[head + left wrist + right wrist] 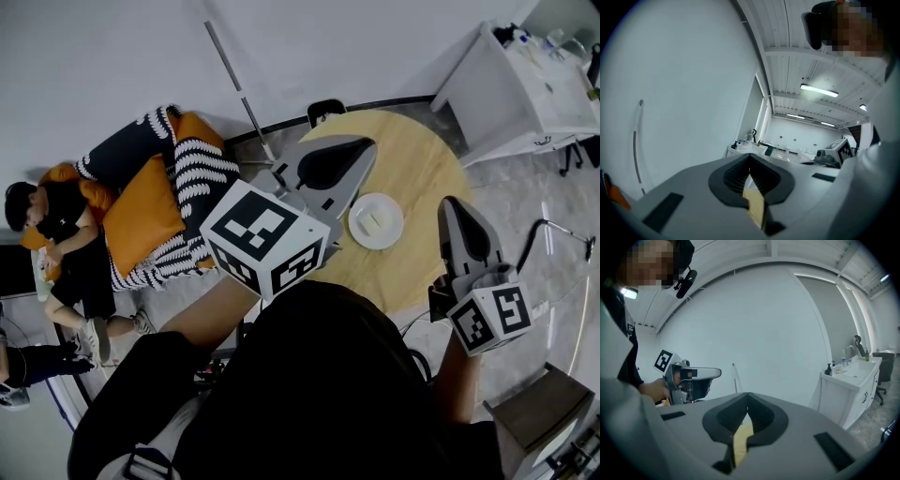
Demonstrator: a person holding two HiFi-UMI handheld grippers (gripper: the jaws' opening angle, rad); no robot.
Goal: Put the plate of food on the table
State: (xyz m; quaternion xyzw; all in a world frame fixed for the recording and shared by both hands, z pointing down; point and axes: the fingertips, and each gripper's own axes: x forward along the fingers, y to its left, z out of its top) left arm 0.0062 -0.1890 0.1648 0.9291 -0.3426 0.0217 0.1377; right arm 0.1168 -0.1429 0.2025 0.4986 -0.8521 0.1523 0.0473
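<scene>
**Plate on the table, both tools shut and empty above it**

Nearest the head camera are the person's dark-clad shoulders. Just past them the left tool (366, 145) reaches out over the far left part of the round wooden table (422, 159), and the right tool (453, 208) is held over its right side. Each tool's own view shows its jaws together at the tip with nothing between the pads. Only a sliver of the wood shows through the gap lower down.

The small white plate (396, 227) sits flat near the middle of the table and carries a few pale pieces of food (372, 221). In the head view it lies between the two tools, nearer than the left tip and to the left of the right tip. It touches neither. Both tools point out across the room and not down at it, so they seem to hang above it.

The plate looks stiff, light and glazed. It is probably slick under the pads and would break if dropped. The food looks loose and would likely slide if the plate tipped. The thin rim is the place to take hold, best at two opposite edges, with the plate kept level. As things lie, the plate appears to be already where the task wants it.
</scene>
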